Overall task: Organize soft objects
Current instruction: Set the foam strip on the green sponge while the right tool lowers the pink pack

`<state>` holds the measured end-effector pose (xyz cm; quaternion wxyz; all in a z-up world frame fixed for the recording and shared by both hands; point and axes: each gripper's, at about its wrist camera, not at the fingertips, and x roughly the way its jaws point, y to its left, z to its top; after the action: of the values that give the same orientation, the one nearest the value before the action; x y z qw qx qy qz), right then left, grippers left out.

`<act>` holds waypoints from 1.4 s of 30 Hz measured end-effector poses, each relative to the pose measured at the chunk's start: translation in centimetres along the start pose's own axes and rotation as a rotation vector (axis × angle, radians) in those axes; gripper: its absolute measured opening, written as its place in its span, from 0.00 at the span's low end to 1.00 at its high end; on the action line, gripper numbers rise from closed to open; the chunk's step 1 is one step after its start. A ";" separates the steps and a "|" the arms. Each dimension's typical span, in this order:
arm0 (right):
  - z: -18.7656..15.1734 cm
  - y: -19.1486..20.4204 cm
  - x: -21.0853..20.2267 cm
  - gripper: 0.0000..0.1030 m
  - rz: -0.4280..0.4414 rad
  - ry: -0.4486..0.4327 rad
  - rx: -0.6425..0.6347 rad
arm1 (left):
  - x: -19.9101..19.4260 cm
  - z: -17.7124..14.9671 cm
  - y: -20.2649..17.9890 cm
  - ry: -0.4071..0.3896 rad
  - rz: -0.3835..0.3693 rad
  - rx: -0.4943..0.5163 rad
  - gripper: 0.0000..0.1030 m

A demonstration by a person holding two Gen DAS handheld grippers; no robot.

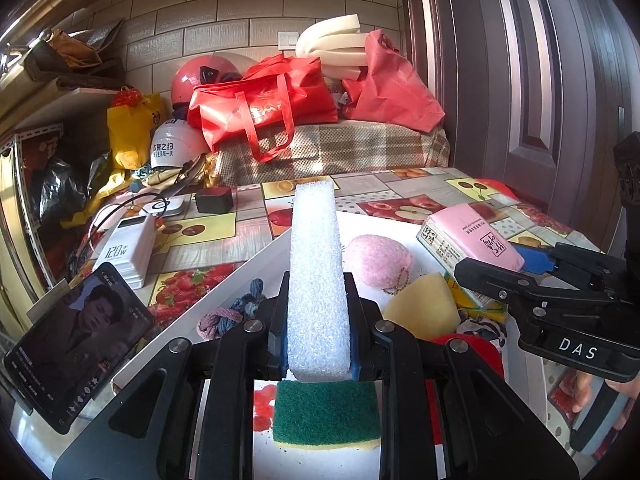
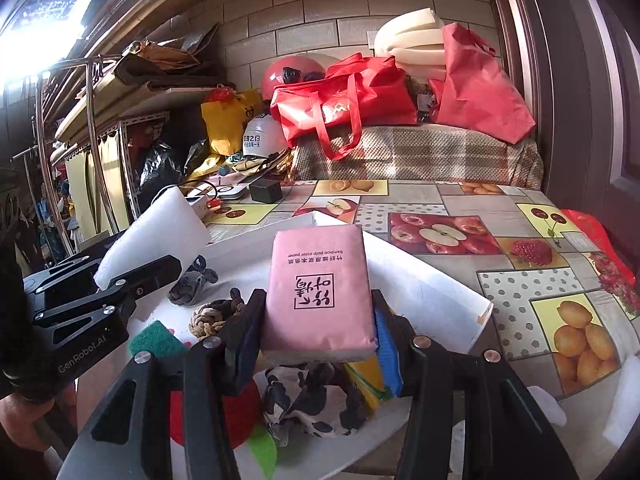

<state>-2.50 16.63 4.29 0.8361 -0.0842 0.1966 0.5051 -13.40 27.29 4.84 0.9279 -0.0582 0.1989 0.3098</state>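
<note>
— Foam block (image 1: 316, 280): where is it?
— Centre frame, clamped upright in the left gripper (image 1: 319, 354), above a green scouring pad (image 1: 326, 412) in the white tray (image 1: 256, 264).
— And the right gripper (image 2: 318, 340)?
— It grips a pink tissue pack (image 2: 320, 292); farther back lies the fruit-print tablecloth (image 2: 460, 200).

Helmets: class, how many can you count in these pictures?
2. A pink helmet sits behind the red bag; a white helmet lies below it, left. Clutter may hide others.
</note>
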 end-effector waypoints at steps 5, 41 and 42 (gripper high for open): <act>0.3 -1.0 1.5 0.70 -0.026 0.056 0.046 | 0.1 0.0 0.0 0.001 0.017 -0.006 0.45; 0.1 0.1 -1.8 1.00 -0.151 -0.128 -0.008 | -4.0 -0.8 -0.1 -0.156 0.088 -0.063 1.00; 0.0 0.1 -2.1 1.00 -0.150 -0.134 -0.007 | -4.2 -0.8 -0.3 -0.158 0.091 -0.065 1.00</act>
<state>-3.43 15.00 5.15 0.8827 -0.0675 0.1315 0.4461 -16.57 24.56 5.78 0.9232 -0.0547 0.1174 0.3618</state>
